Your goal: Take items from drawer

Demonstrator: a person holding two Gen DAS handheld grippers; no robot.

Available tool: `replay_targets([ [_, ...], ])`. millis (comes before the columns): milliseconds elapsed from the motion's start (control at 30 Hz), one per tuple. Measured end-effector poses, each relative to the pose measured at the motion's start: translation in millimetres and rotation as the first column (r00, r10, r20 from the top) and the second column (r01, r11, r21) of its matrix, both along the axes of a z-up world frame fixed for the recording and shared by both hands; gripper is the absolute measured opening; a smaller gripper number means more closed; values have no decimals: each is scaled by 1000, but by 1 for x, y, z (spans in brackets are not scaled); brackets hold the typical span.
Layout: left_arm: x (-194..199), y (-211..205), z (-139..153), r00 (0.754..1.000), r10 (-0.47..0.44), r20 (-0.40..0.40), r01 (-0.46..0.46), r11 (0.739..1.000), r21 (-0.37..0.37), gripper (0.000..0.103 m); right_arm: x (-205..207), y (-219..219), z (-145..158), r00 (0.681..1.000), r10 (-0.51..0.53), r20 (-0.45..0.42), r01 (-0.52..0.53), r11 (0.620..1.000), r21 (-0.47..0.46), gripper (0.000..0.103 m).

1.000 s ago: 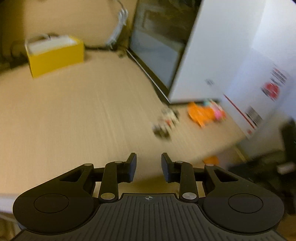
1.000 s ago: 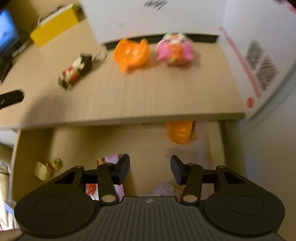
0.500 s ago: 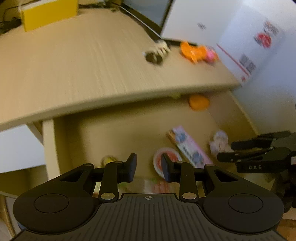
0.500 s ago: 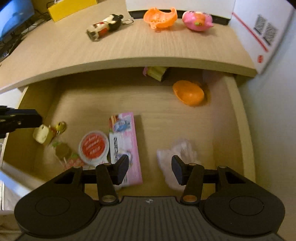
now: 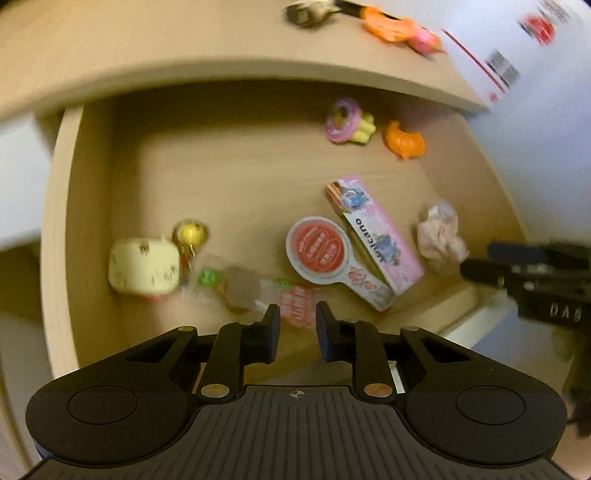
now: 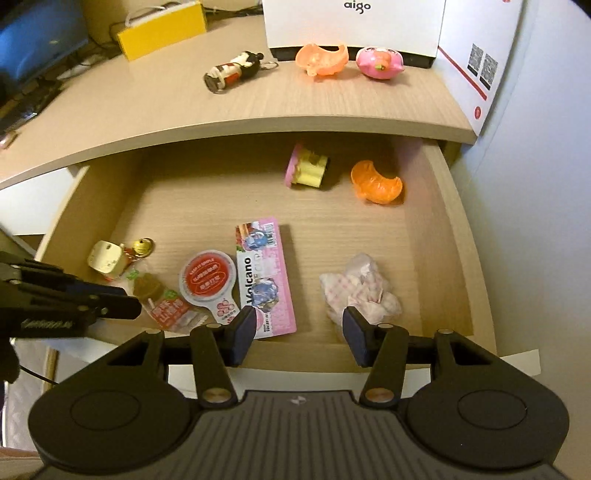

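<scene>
The open wooden drawer [image 6: 465, 258] holds a pink Volcano box [image 6: 264, 277], a red-lidded cup [image 6: 207, 280], a snack packet [image 6: 162, 301], a cream cube toy [image 6: 105, 256] with a gold bell [image 6: 142, 245], a crumpled wrapper [image 6: 360, 291], a pink-and-yellow toy [image 6: 306, 168] and an orange shell [image 6: 376, 182]. My right gripper [image 6: 299, 328] hangs open over the drawer's front edge, between the box and the wrapper. My left gripper [image 5: 297, 328] is narrowly open and holds nothing, just above the snack packet [image 5: 255, 291] at the front left.
On the desk top [image 6: 147, 110] behind the drawer lie a keychain figure [image 6: 232, 72], an orange shell half [image 6: 322, 59] and a pink toy [image 6: 380, 62]. A white aigo box [image 6: 354, 26], a yellow box [image 6: 162, 27] and a monitor [image 6: 37, 37] stand further back.
Both views have swung down from the desk top to the drawer. The left gripper has dropped towards the drawer's front left. Neither gripper has taken hold of anything.
</scene>
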State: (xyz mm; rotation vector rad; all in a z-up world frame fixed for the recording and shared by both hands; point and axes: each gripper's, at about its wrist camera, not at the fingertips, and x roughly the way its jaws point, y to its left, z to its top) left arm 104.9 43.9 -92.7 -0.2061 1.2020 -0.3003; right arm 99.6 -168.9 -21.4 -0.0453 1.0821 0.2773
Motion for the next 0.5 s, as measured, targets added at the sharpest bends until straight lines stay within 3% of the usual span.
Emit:
replay_targets([
  [67,-5,1,-1,1000,0,4,0,1000,-8,22,0,-5,3,1000,5,-15,-5,1000,19,51],
  [133,-9,4,-1,999,32,2,-32,999,-15,22,0,-4,11,996,18,82,-17,1000,-2,52],
  [200,-12,4,-2,999,54,-3,-54,998,-21,22,13,4,15,988,22,154,-14,999,-51,64],
  [267,-14,4,-1,999,54,5,-53,998,-13,22,30,11,13,981,20,191,-13,999,-37,74],
  [500,-26,4,1,996,83,18,-82,996,-45,20,97,24,-31,991,-74,110,64,994,93,75],
])
